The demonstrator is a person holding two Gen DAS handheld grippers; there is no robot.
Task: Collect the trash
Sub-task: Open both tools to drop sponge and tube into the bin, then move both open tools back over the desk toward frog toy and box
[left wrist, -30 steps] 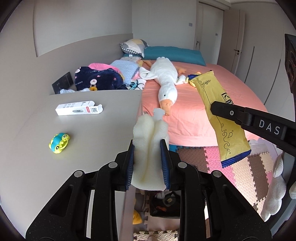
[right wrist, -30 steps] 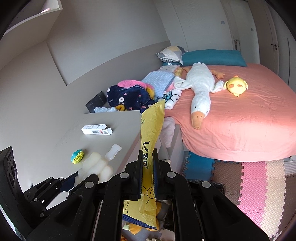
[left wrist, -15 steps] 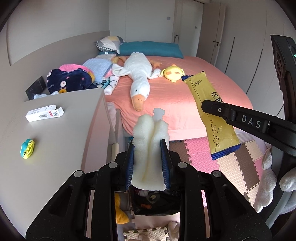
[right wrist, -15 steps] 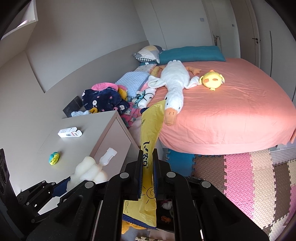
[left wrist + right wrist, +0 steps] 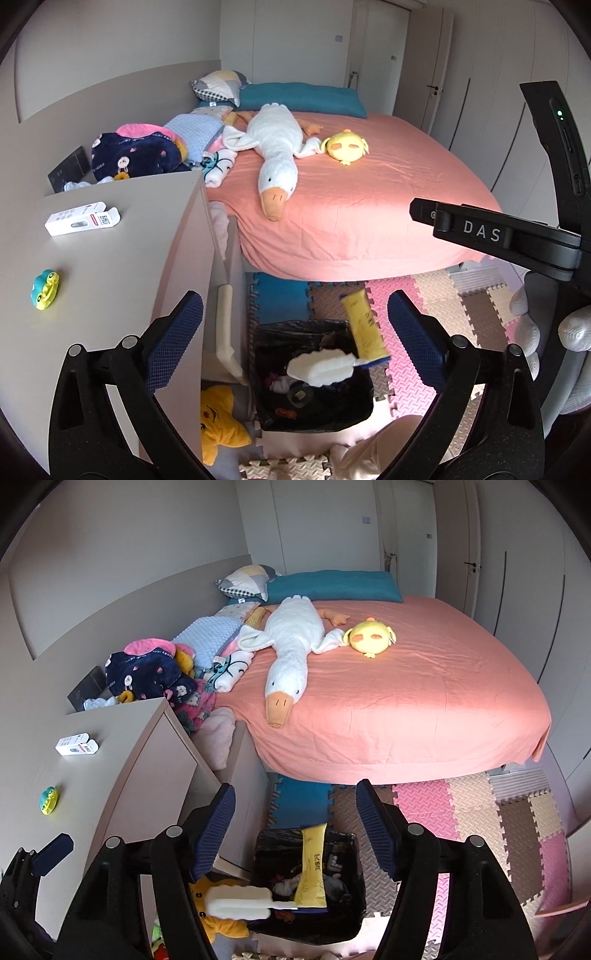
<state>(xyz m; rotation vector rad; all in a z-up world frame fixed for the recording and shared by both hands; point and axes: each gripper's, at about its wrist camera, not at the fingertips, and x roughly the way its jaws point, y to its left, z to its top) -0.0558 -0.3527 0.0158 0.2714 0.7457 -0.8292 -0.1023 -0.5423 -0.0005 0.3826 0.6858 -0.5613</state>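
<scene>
A: Both grippers have let go since half a second ago. The white foam piece (image 5: 320, 368) that sat clamped in the left gripper (image 5: 295, 332) and the yellow snack wrapper (image 5: 364, 334) that the right gripper (image 5: 295, 827) pinched are now down at the black bin bag (image 5: 273, 369) on the floor.

B: So the jaws are apart on both?

A: Yes, spread wide on each, nothing between the blue pads (image 5: 173, 343). In the left wrist view the right gripper's arm also crosses at the right edge.

B: How does the foam lie?

A: Its long axis runs roughly side to side over the bag's mouth, rounded end to the left, thinner end to the right where it meets the wrapper's lower end. In the right wrist view it (image 5: 240, 901) reaches past the bag's left rim (image 5: 266, 849), over a yellow star plush (image 5: 221, 930).

B: And the wrapper?

A: The wrapper (image 5: 312, 867) stands lengthwise, top end pointing away towards the bed (image 5: 406, 701), lower dark-edged end inside the bag. Whether either piece is settled or in mid-fall I cannot tell.

B: Anything on the cabinet top (image 5: 110, 258)?

A: A white carton (image 5: 81, 223) and a small green and yellow toy (image 5: 45, 289), well apart. A white goose plush (image 5: 277, 155) lies on the bed beside a yellow chick plush (image 5: 345, 146)
</scene>
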